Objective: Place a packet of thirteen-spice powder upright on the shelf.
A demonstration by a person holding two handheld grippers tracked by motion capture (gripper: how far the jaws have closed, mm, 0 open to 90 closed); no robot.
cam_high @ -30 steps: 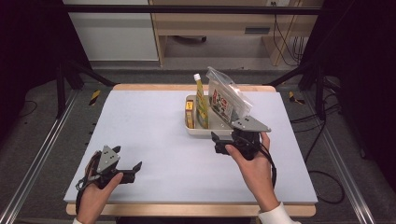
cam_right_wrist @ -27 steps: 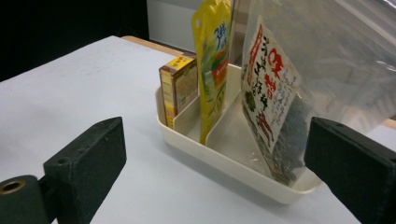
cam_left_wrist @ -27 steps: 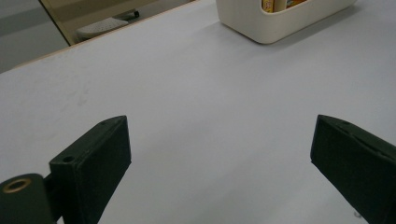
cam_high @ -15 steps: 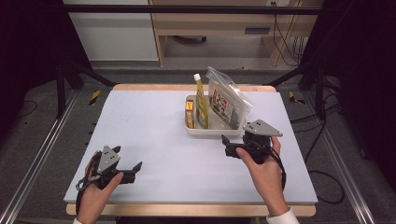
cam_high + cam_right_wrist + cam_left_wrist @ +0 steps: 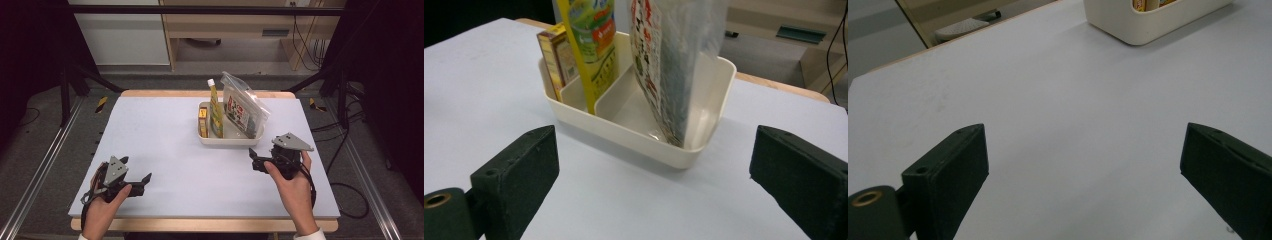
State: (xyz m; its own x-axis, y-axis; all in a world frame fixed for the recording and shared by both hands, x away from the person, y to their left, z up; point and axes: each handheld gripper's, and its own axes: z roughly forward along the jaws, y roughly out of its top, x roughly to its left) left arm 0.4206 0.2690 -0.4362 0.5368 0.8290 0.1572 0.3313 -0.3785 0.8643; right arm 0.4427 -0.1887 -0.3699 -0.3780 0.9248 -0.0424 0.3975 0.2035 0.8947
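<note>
Labels on the pouch [image 5: 674, 70] and bottle [image 5: 591, 45] unreadable; both grippers' fingers wide apart, empty.

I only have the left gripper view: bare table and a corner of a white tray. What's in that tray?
Observer: A small box, a tall yellow pouch and a clear bag stand in the tray.
Operator: Where's the right gripper?
Observer: The right gripper is just on the person's side of the tray, pointing towards it and not touching it.
Operator: Open or shut?
Observer: Open, its jaws wide apart with nothing between them.
</note>
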